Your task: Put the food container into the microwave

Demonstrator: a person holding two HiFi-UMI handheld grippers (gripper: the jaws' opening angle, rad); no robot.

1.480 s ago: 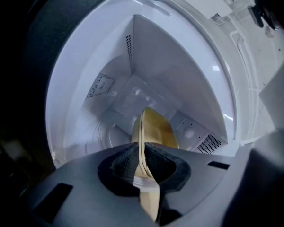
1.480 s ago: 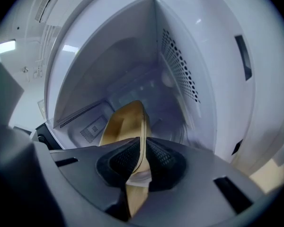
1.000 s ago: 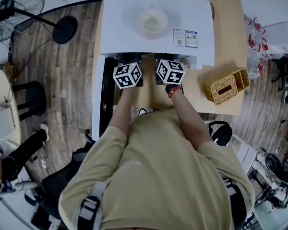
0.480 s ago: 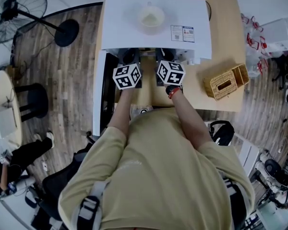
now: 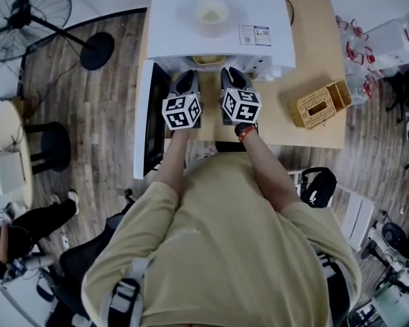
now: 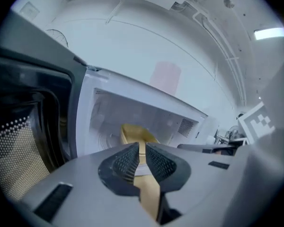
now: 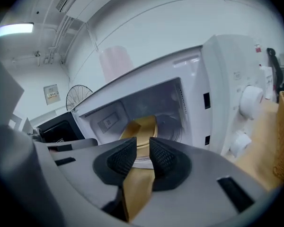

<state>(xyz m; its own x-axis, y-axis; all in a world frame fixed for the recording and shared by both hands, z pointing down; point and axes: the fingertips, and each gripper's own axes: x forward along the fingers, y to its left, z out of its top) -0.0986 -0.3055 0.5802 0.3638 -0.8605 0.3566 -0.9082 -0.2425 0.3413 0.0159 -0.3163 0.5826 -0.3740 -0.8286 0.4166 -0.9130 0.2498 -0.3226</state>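
Note:
The white microwave (image 5: pixel 218 33) stands on a wooden table with its door (image 5: pixel 150 125) swung open to the left. A tan food container (image 5: pixel 208 60) is held between both grippers at the mouth of the cavity. In the head view only a sliver of it shows. My left gripper (image 5: pixel 186 82) is shut on the container's left rim (image 6: pixel 135 134), jaws (image 6: pixel 142 155) pinching the tan edge. My right gripper (image 5: pixel 230 79) is shut on the right rim (image 7: pixel 144 126), with the edge squeezed between its jaws (image 7: pixel 143 157). The white cavity and turntable lie just beyond.
A pale bowl (image 5: pixel 213 11) sits on top of the microwave. A wicker basket (image 5: pixel 320 104) stands on the table to the right. The microwave's knobs (image 7: pixel 251 100) are right of the cavity. A fan (image 5: pixel 27 12) and a stool (image 5: pixel 44 145) stand on the floor at the left.
The microwave and table have slid up in the head view while the grippers kept their place, so more of the fingers shows in front of the cavity. Both stay shut on the container.

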